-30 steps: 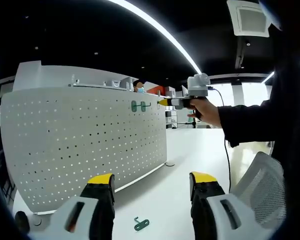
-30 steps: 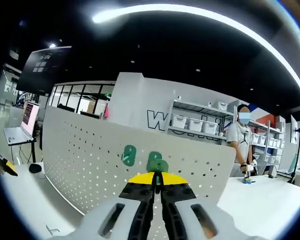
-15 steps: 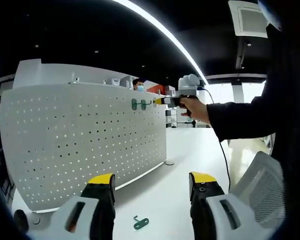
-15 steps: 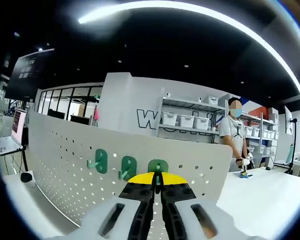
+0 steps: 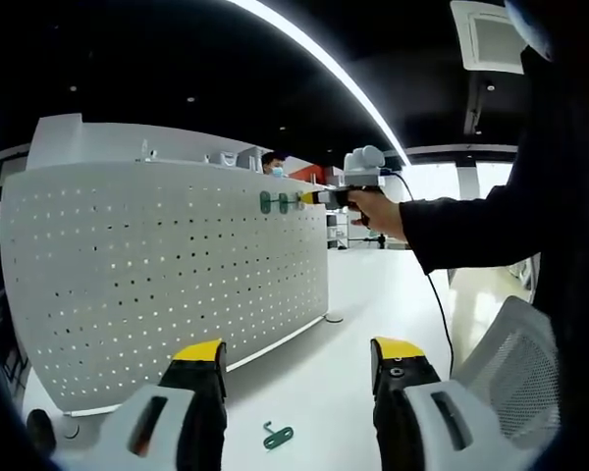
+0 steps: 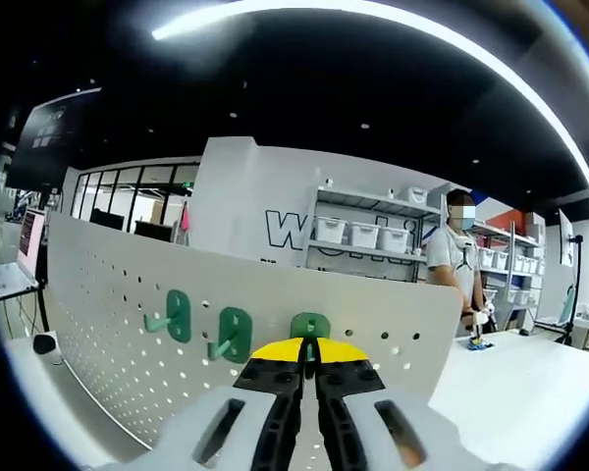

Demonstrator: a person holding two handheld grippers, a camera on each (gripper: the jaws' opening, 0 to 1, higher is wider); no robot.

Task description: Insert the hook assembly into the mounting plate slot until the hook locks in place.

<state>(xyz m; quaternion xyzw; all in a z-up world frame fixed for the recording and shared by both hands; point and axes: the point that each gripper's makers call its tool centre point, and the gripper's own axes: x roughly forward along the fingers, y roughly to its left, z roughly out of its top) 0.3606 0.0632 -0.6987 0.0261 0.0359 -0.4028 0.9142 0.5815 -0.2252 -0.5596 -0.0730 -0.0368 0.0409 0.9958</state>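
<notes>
Green hook (image 6: pixel 310 326) is sitting pinched between my right fingers (image 6: pixel 309 350), pressed to the pegboard (image 5: pixel 167 265) beside two mounted hooks (image 6: pixel 177 316). I'm judging it needs pushing squarely until locking. My left fingers (image 5: pixel 296 378) are hanging spread over the worktop (image 5: pixel 334 392), near a spare hook (image 5: pixel 278 436).

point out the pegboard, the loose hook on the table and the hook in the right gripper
pegboard (image 5: pixel 167 275), left gripper view, its perforated face
loose hook (image 5: pixel 278 436), left gripper view, its flat plate
held hook (image 6: pixel 310 326), right gripper view, its plate above the jaws
</notes>
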